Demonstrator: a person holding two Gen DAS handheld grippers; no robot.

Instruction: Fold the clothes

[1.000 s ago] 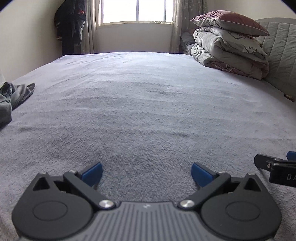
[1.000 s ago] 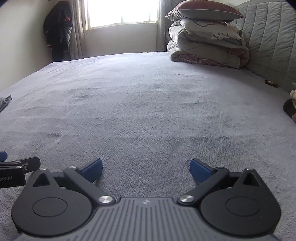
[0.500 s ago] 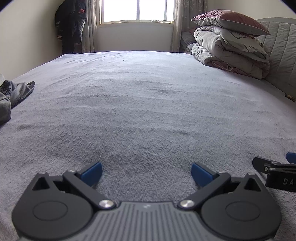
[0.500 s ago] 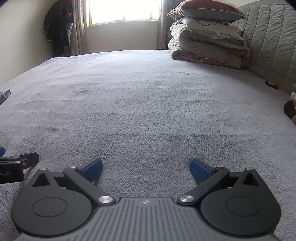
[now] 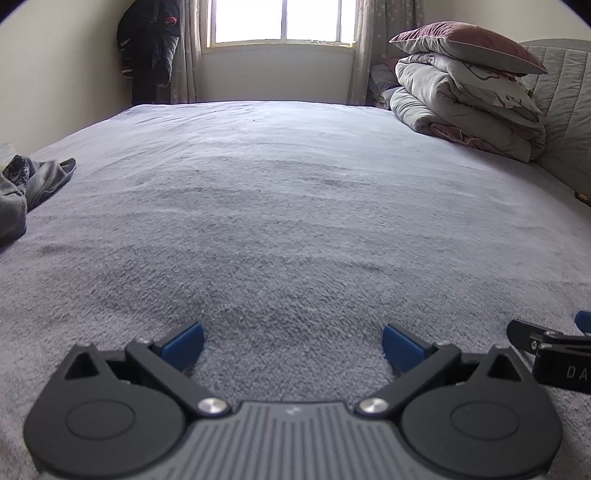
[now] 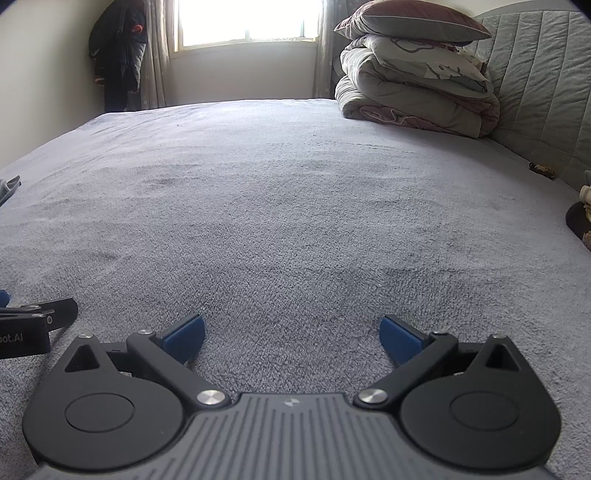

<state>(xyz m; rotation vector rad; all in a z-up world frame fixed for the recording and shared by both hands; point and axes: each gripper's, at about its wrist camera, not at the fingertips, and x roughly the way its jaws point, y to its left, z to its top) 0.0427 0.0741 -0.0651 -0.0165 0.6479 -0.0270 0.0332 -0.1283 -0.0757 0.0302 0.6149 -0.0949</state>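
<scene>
Grey fleece covers the bed (image 5: pixel 295 206), stretching to a bright window (image 5: pixel 280 22) at the top. One crumpled grey garment (image 5: pixel 33 184) lies at the left edge of the frame. Lower centre, the left gripper (image 5: pixel 292 345) has its jaws spread wide, holding nothing; the right gripper (image 6: pixel 291 334) likewise. Upper right, one stack of bedding (image 5: pixel 469 96).

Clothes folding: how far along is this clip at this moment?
Nothing looks folded yet. The left gripper and right gripper sit low over the bare bed cover, jaws wide open and empty. The only clothes in view are a crumpled grey pile at the bed's left edge, untouched. Fetching, spreading and folding all remain.
</scene>
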